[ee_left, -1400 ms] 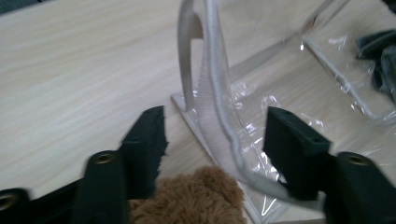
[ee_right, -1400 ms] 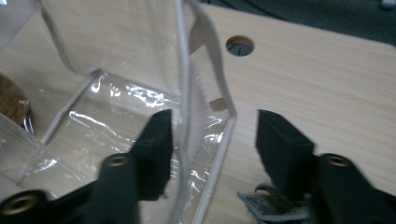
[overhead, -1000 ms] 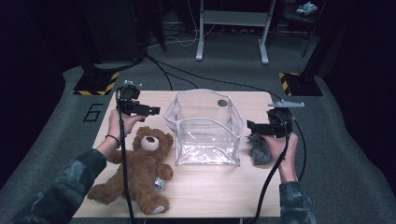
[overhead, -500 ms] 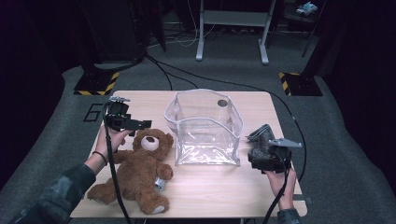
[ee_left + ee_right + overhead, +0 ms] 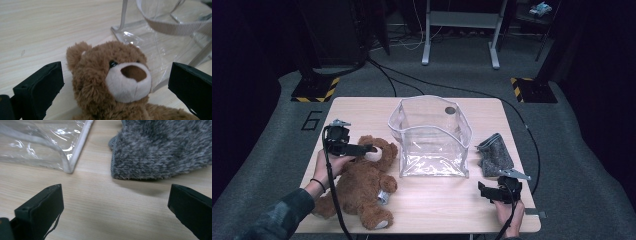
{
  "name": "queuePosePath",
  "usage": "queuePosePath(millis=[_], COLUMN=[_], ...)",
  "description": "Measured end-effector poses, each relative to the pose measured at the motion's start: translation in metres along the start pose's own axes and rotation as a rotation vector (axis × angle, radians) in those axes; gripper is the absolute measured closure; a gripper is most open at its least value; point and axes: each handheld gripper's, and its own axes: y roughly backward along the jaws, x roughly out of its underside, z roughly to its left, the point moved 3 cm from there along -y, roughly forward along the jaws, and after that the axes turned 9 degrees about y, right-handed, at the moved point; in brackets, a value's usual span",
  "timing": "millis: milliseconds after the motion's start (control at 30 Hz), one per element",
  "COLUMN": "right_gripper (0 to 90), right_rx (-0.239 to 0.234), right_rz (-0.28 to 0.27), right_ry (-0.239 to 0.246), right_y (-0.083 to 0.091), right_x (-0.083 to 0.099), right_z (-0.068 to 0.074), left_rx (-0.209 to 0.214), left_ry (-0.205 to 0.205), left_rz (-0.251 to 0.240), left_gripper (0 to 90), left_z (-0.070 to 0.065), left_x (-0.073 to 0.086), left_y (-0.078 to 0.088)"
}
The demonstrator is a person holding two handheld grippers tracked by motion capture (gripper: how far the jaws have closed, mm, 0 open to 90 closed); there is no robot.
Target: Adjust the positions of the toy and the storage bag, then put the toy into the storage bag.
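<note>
The table (image 5: pixel 422 210) carries a clear plastic bag (image 5: pixel 430 137) standing upright at its middle, its mouth open upward. To the left of the bag and touching its lower corner lies a brown teddy bear (image 5: pixel 362 185) on its back, head toward the bag. To the right of the bag, just apart from its corner, lies a folded grey fuzzy cloth (image 5: pixel 494 155). The left tongs (image 5: pixel 367 148) hang over the bear's head beside the bag's left wall; in the left gripper view their jaws stand wide apart with the bear's face (image 5: pixel 117 77) between them, neither pad touching the fur. The right tongs (image 5: pixel 484 190) sit low near the bag's right front corner, just in front of the cloth; their jaws have just been opening and stand wide apart over bare table, nothing between them.
</note>
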Motion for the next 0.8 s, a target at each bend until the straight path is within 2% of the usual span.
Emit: queuePosePath(millis=[33, 167, 200, 300, 333, 400, 433, 467, 500, 533, 700, 733, 800], right_gripper=[0.0, 0.0, 0.0, 0.0, 0.0, 0.0, 0.0, 0.0, 0.0, 0.0, 0.7, 0.6, 0.9], right_rx=[0.011, 0.013, 0.017, 0.016, 0.019, 0.013, 0.015, 0.015, 0.014, 0.013, 0.014, 0.016, 0.019], right_rz=[0.007, 0.008, 0.008, 0.016, 0.002, 0.010, 0.003, -0.007, -0.011, -0.013, -0.004, -0.003, -0.001], right_ry=[0.004, 0.004, 0.005, 0.008, 0.003, 0.003, -0.001, -0.009, -0.009, -0.002, 0.006, 0.007, 0.007], right_y=[-0.001, -0.005, -0.006, -0.009, -0.008, -0.009, -0.008, -0.008, -0.008, -0.007, -0.009, -0.009, -0.009], right_x=[0.002, 0.007, 0.008, 0.011, 0.010, 0.011, 0.011, 0.011, 0.012, 0.012, 0.012, 0.012, 0.012], right_z=[0.000, 0.001, 0.001, 0.000, 0.000, 0.000, -0.001, -0.001, -0.001, -0.001, 0.000, 0.000, 0.001], left_rx=[-0.003, -0.016, -0.019, -0.026, -0.029, -0.030, -0.036, -0.042, -0.042, -0.050, -0.077, -0.086, -0.093], left_ry=[0.001, -0.009, 0.001, -0.024, -0.014, -0.036, -0.023, -0.027, -0.050, -0.039, -0.055, -0.045, -0.068], left_rz=[-0.006, 0.022, 0.026, 0.063, 0.060, 0.081, 0.076, 0.082, 0.100, 0.102, 0.137, 0.146, 0.177], left_gripper=[0.0, 0.0, 0.0, 0.0, 0.0, 0.0, 0.0, 0.0, 0.0, 0.0, 0.0, 0.0, 0.0], left_z=[0.001, 0.001, -0.001, -0.003, -0.004, -0.005, -0.006, -0.006, -0.005, -0.005, -0.009, -0.010, -0.011], left_x=[0.003, 0.012, 0.017, 0.025, 0.026, 0.029, 0.031, 0.032, 0.033, 0.035, 0.036, 0.036, 0.036], left_y=[-0.001, -0.004, -0.007, -0.010, -0.011, -0.012, -0.014, -0.015, -0.016, -0.017, -0.025, -0.027, -0.031])
